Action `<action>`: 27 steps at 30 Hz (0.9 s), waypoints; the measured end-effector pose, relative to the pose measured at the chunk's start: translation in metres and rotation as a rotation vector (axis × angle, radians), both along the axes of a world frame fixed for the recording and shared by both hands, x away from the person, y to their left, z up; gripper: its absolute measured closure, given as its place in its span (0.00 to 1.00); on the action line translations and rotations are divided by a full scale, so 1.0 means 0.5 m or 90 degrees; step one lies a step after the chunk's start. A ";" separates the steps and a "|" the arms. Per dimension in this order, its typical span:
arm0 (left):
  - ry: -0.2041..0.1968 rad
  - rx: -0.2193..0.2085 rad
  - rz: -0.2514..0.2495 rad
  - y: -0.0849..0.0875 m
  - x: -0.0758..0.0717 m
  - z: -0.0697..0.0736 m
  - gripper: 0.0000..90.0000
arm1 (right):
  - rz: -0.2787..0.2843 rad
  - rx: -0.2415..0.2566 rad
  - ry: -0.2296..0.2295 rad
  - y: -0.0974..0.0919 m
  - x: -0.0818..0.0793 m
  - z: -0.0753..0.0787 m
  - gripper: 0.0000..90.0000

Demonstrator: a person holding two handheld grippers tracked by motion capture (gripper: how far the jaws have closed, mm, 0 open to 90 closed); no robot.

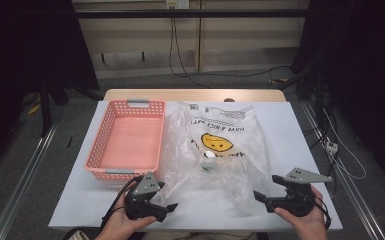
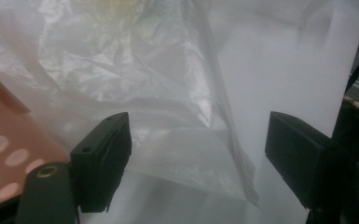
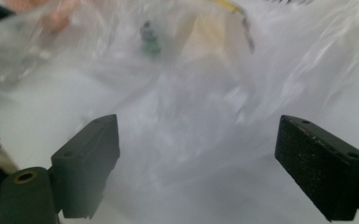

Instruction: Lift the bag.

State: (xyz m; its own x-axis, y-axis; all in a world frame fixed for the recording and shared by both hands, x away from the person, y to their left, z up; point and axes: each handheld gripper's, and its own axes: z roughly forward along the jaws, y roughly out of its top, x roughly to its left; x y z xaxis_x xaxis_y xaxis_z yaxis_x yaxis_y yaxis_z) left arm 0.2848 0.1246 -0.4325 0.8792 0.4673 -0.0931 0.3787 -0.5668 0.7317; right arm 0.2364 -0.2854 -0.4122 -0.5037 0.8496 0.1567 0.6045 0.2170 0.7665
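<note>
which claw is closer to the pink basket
Left. The left claw sits just below the basket's near right corner, at the bag's near edge. The right claw is across the bag, far to the basket's right.

small object inside plastic bag (image 1: 215,145) too blurred to identify (image 3: 150,39), basket (image 2: 9,154) cut off at edge

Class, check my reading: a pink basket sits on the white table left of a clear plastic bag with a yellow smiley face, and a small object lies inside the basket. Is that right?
Not quite. The small object lies inside the clear plastic bag, not in the pink basket, which holds nothing, as the high view shows. The rest stands: the basket sits on the white table, left of the bag with its yellow smiley face.
</note>
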 end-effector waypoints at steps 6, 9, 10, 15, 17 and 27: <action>-0.002 0.025 -0.005 -0.009 -0.006 -0.011 0.37 | 0.054 -0.009 0.068 0.023 -0.018 -0.037 0.18; -0.004 0.024 -0.013 -0.011 -0.009 -0.012 0.57 | 0.086 -0.013 0.083 0.043 -0.017 -0.050 0.22; -0.006 0.023 -0.016 -0.010 -0.009 -0.011 0.62 | 0.096 -0.021 0.080 0.051 -0.016 -0.053 0.24; 0.002 0.023 -0.014 -0.006 -0.002 -0.015 0.81 | 0.110 -0.031 0.060 0.079 -0.006 -0.054 0.28; 0.004 0.013 -0.016 -0.003 0.000 -0.013 0.92 | 0.110 -0.037 0.052 0.091 0.000 -0.056 0.27; -0.006 -0.021 -0.023 0.003 -0.006 0.008 1.00 | 0.097 0.022 -0.046 0.090 -0.013 -0.010 0.36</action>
State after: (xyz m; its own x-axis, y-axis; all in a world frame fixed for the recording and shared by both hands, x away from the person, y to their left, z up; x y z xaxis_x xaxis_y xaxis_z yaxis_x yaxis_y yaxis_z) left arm 0.2816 0.1259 -0.4286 0.8965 0.4317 -0.0996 0.3511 -0.5552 0.7539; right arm 0.2298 -0.2402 -0.4174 -0.6371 0.7574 0.1433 0.5097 0.2744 0.8154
